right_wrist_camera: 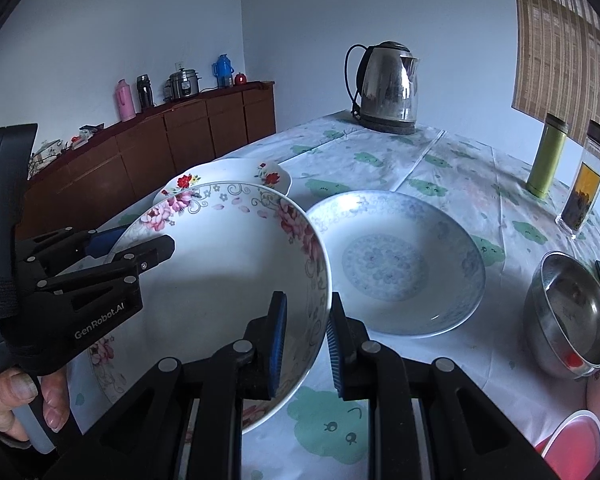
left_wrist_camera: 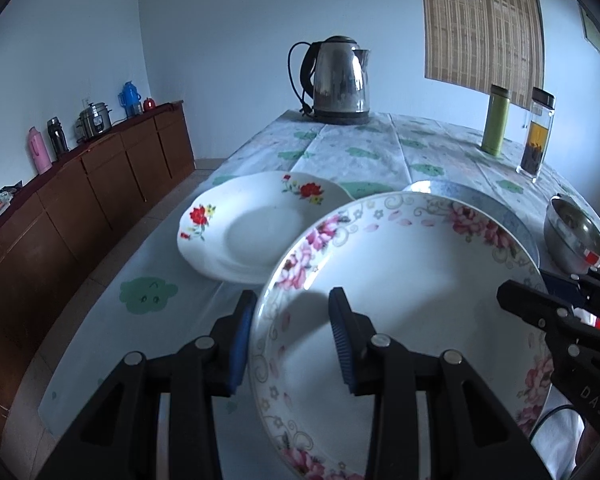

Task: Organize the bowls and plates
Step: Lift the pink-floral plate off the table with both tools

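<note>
Pink-flowered plate [left_wrist_camera: 412, 300] clamped by rim on both sides, tilted, lifted off tablecloth [left_wrist_camera: 360, 152]. Left gripper [left_wrist_camera: 292, 336] pads pinching near-left rim; right gripper [right_wrist_camera: 306, 344] pads pinching right rim. Red-flowered plate [left_wrist_camera: 256, 224] lying ahead of left gripper, partly behind held plate. Blue-patterned plate [right_wrist_camera: 396, 264] flat just ahead-right of right gripper. Steel bowl [right_wrist_camera: 572, 316] further right.
</note>
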